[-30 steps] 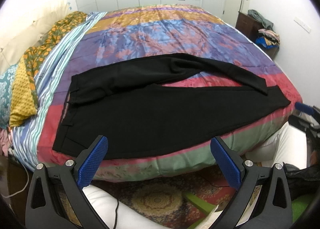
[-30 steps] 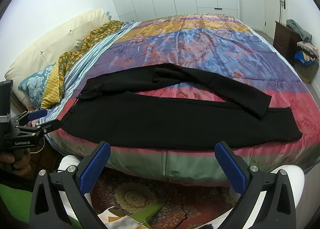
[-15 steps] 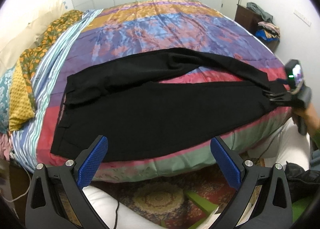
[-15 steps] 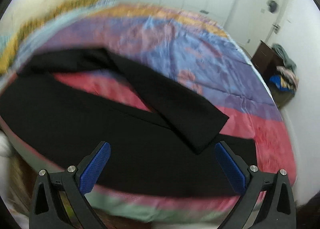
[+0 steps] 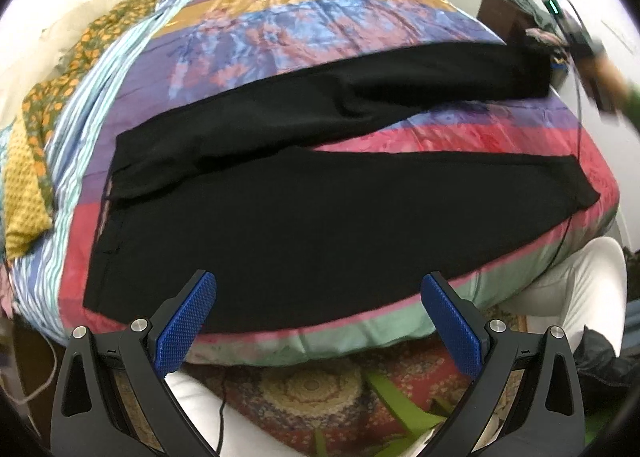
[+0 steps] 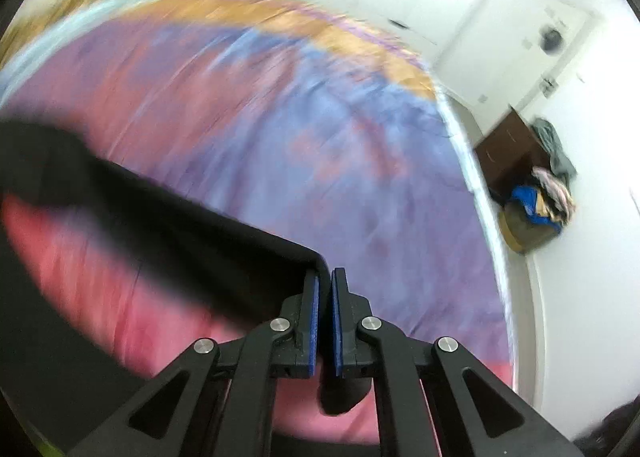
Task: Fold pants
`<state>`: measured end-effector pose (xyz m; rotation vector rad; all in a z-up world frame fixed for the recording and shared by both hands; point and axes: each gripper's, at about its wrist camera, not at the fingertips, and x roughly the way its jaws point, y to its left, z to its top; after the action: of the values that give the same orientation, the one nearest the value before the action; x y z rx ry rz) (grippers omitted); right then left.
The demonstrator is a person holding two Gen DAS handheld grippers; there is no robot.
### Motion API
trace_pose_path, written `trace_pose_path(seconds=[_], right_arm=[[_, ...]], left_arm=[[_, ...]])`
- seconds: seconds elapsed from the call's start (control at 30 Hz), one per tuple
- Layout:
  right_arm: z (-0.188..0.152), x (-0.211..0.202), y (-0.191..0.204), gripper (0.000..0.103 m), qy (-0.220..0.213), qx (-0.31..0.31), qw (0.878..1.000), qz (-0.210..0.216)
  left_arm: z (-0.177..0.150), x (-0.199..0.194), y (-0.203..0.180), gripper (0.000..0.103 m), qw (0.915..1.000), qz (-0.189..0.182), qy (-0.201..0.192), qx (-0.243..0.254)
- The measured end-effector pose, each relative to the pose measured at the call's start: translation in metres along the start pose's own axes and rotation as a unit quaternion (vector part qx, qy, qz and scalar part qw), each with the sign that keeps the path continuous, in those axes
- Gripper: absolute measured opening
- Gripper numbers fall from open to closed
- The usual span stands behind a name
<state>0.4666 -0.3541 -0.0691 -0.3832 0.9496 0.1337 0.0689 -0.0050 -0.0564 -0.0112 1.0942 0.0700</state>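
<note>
Folding step: the right hand-held gripper (image 6: pixel 325 277) is closing on the end of the far leg (image 5: pixel 400 77) of the black pants (image 5: pixel 320 217), and the cloth sits between its blue pads.
How to do it well: keep a firm pinch on the hem, lift it only a little, and lay this leg flat on top of the near leg (image 5: pixel 400 185) so the edges match.
Left hand-held gripper: the left hand-held gripper (image 5: pixel 316 321) is wide apart and holds nothing; it hangs over the near edge of the bed (image 5: pixel 360 17), close to the waist end.
Where the pants are: spread out across the bed cover, legs apart like a V.
Things around: a yellow pillow (image 5: pixel 24 193) by the waist, a pile of clothes (image 6: pixel 540 193) on the floor beside the bed.
In the way: a thin cable (image 5: pixel 576 161) hangs near the leg ends and could catch.
</note>
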Motion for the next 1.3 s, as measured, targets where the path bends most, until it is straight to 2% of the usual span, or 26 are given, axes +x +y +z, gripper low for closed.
trace_pose_path(seconds=[0.03,0.07,0.1,0.17,0.23,0.27,0.33,0.37,0.43,0.5,0.63,0.67,0.7,0.73,0.77,0.8,0.83,0.87,0.9,0.97,1.03,1.1,1.13,1.17,1.23,1.3], right_arm=[[0.025,0.013,-0.026,0.052,0.008,0.034,0.999,-0.019],[0.038,0.026,-0.047,0.08,0.022,0.059,0.997,-0.045],[0.044,0.033,-0.062,0.083,0.027,0.077,0.995,-0.065],[0.04,0.043,-0.088,0.083,0.022,0.121,0.99,-0.074],[0.015,0.05,-0.106,0.083,0.011,0.191,0.981,-0.02],[-0.004,0.058,-0.112,0.083,0.009,0.234,0.972,0.025],[-0.034,0.076,-0.114,0.076,0.018,0.302,0.948,0.103],[-0.051,0.09,-0.112,0.065,0.027,0.338,0.929,0.146],[-0.08,0.12,-0.103,0.06,0.041,0.407,0.887,0.213],[-0.092,0.135,-0.09,0.058,0.034,0.438,0.867,0.235],[-0.092,0.168,-0.069,0.056,0.044,0.473,0.849,0.23],[-0.086,0.164,-0.065,0.032,0.037,0.466,0.858,0.214],[-0.079,0.159,-0.064,0.016,0.027,0.444,0.873,0.198],[-0.068,0.15,-0.063,0.015,0.021,0.399,0.903,0.158],[-0.062,0.145,-0.062,0.016,0.026,0.359,0.926,0.112],[-0.059,0.144,-0.062,0.029,0.038,0.333,0.939,0.077],[-0.059,0.143,-0.062,0.041,0.047,0.325,0.943,0.053],[-0.059,0.14,-0.064,0.062,0.058,0.321,0.945,0.023],[-0.062,0.126,-0.064,0.072,0.046,0.323,0.945,-0.005],[-0.066,0.104,-0.057,0.073,0.013,0.318,0.948,-0.004],[-0.071,0.074,-0.025,0.073,-0.016,0.286,0.956,0.067],[-0.084,0.043,0.023,0.073,-0.027,0.257,0.952,0.166],[-0.093,0.029,0.047,0.073,-0.028,0.247,0.943,0.221],[-0.107,0.013,0.082,0.073,-0.018,0.233,0.926,0.296],[-0.138,-0.011,0.145,0.074,0.022,0.202,0.894,0.4],[-0.167,-0.022,0.187,0.074,0.065,0.173,0.88,0.438]], left_arm=[[0.004,0.0,-0.003,0.102,1.0,-0.001,-0.004,0.005],[0.007,-0.001,-0.005,0.102,0.9999,-0.001,-0.008,0.007],[0.009,-0.002,-0.006,0.102,0.9999,0.0,-0.014,0.009],[0.011,0.0,-0.006,0.102,0.9998,-0.001,-0.018,0.01],[0.009,0.009,-0.002,0.102,0.9999,-0.01,-0.005,0.003],[0.008,0.015,-0.001,0.102,0.9998,-0.016,0.007,-0.002],[0.007,0.026,0.001,0.102,0.9993,-0.025,0.028,-0.006],[0.008,0.028,0.0,0.102,0.9992,-0.024,0.031,-0.005],[0.01,0.028,-0.004,0.102,0.9994,-0.02,0.029,0.001],[0.013,0.026,-0.007,0.102,0.9996,-0.011,0.024,0.007],[0.015,0.031,-0.007,0.102,0.9994,-0.007,0.035,0.005],[0.015,0.033,-0.005,0.102,0.9993,-0.005,0.036,0.005],[0.015,0.036,-0.004,0.102,0.9993,-0.003,0.037,0.004],[0.015,0.039,-0.002,0.102,0.9992,-0.001,0.039,0.001],[0.014,0.045,0.002,0.102,0.999,-0.002,0.043,-0.008],[0.013,0.049,0.005,0.102,0.9988,-0.004,0.046,-0.015],[0.013,0.055,0.011,0.102,0.9983,-0.004,0.052,-0.027],[0.013,0.06,0.016,0.102,0.9979,-0.003,0.054,-0.036],[0.014,0.065,0.023,0.102,0.9974,-0.003,0.053,-0.049],[0.019,0.073,0.04,0.102,0.9963,0.0,0.039,-0.076],[0.024,0.08,0.056,0.102,0.995,0.011,0.015,-0.098],[0.028,0.092,0.07,0.102,0.993,0.022,-0.008,-0.116],[0.028,0.099,0.074,0.102,0.9922,0.022,-0.017,-0.122],[0.027,0.11,0.078,0.102,0.9917,0.021,-0.025,-0.124],[0.021,0.131,0.077,0.102,0.9934,0.024,-0.017,-0.111],[0.012,0.151,0.075,0.102,0.9949,0.03,0.014,-0.095]])
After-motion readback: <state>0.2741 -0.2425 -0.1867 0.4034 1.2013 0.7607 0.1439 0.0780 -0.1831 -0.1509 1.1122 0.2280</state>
